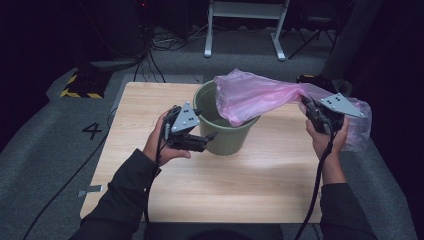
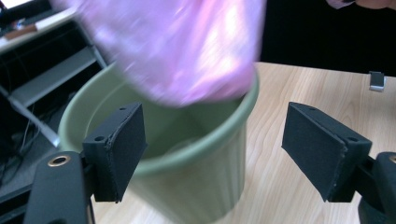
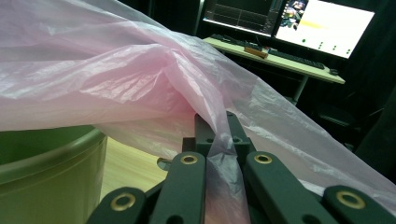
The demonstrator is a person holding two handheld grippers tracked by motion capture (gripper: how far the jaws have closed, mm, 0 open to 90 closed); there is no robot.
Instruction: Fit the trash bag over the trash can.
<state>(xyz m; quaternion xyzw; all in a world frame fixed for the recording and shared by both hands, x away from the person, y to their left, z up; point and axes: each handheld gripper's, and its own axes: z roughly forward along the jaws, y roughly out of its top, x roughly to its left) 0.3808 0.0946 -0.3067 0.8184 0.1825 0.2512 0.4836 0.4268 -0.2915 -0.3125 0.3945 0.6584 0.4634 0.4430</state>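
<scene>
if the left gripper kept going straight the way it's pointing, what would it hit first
Most likely the green ribbed plastic bin: the open left gripper points at its rim and wall, with the pink plastic bag hanging just above. Depth is unclear.

Pink bag [image 2: 187, 46] is blurry & cut off at top; it hides the green bin's [image 2: 196, 172] far rim.
</scene>
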